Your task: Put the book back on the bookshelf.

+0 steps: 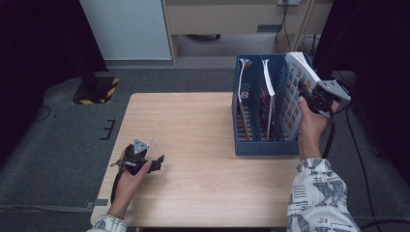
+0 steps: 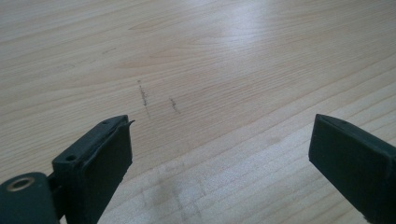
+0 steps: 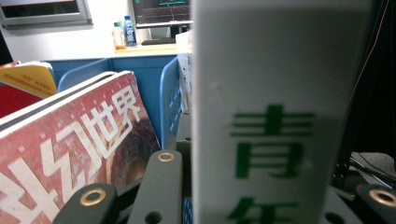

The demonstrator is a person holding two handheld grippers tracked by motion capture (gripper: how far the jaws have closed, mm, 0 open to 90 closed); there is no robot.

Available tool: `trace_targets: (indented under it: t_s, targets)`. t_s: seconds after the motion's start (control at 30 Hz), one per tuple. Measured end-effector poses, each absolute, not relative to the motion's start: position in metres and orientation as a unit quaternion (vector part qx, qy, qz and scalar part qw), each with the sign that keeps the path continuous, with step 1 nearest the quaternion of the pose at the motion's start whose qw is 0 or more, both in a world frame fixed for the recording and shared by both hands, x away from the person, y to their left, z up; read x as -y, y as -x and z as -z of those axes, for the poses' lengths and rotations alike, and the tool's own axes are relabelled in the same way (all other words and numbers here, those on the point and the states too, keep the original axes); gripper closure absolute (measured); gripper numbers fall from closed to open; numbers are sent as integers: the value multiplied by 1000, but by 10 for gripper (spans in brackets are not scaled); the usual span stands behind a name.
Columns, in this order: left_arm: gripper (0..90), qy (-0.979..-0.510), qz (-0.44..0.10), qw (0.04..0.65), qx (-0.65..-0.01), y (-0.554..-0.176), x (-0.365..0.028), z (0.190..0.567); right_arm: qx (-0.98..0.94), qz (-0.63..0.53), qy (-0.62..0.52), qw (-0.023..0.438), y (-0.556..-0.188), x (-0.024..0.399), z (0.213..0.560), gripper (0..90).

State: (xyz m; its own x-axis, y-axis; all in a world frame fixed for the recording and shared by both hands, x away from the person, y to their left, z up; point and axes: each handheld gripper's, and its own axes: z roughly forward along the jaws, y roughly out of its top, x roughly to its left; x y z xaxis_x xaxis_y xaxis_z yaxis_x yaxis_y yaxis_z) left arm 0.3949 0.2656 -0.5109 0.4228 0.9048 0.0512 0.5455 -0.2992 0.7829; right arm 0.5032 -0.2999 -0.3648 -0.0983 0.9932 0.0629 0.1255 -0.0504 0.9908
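Left gripper [image 1: 155, 163]: your left hand [image 1: 128, 181] holds it low over the near-left part of the table [image 1: 193, 145], jaws apart with bare wood between them. The left gripper view shows both black pads spread wide and a few faint pencil-like marks [image 2: 144, 97] on the wood ahead of them.
Table: light wood, one blue file rack [image 1: 266, 145] on its right side.
Rack: blue plastic with perforated dividers, three slots counted in the high view.
Left slot: one thin book or magazine [image 1: 245, 65] leaning, white page edge at the top.
Middle slot: one book [image 1: 269, 96] with a dark red cover, upright with a slight lean. In the right gripper view the cover [image 3: 70, 149] is red with big white Chinese characters.
Right slot: the thick white book [image 1: 295, 92], tilted, its top sticking up and out past the rack's right wall, lower part inside the slot.
Thick white book, look: cover carries a grid of small coloured squares, fat white page block, white spine [image 3: 271, 116] with green Chinese characters.
Right gripper [image 1: 305, 93]: your right hand [image 1: 312, 121] has it clamped on the thick white book at the spine edge; the spine sits between the jaws in the right gripper view.
Count: three books, one rack, two grippers.
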Motion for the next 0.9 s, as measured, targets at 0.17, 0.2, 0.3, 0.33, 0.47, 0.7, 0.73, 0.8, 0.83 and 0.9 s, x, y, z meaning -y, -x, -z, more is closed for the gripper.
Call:
trace_targets:
  t_s: [0.17, 0.2, 0.3, 0.33, 0.47, 0.7, 0.73, 0.8, 0.83, 0.9]
  targets:
    - [59, -765, -253, 355, -474, -395, -266, 511, -538, -507, -525, 423, -504, 302, 372, 736]
    - [59, -765, -253, 356, -473, -395, -265, 511, -537, -506, -526, 422, -504, 302, 373, 735]
    - [59, -765, -253, 355, -474, -395, -265, 511, -539, -504, -526, 424, -505, 302, 375, 735]
    - [59, -766, -253, 354, -474, -395, -265, 511, -536, -505, -527, 424, -507, 302, 377, 736]
    - [59, -767, -253, 353, -473, -396, -265, 512, -532, -507, -530, 424, -510, 303, 381, 735]
    - [59, -766, -253, 354, -473, -396, -265, 512, -540, -503, -528, 420, -512, 300, 387, 735]
    - [59, -766, -253, 354, -473, -396, -265, 512, -540, -504, -528, 419, -513, 299, 387, 735]
    - [59, -766, -253, 353, -473, -396, -265, 512, -540, -505, -526, 420, -513, 297, 387, 735]
    - [59, -766, -253, 354, -473, -396, -265, 512, -539, -506, -526, 420, -514, 296, 388, 735]
    - [59, -766, -253, 354, -473, -396, -265, 512, -539, -507, -525, 420, -514, 295, 388, 735]
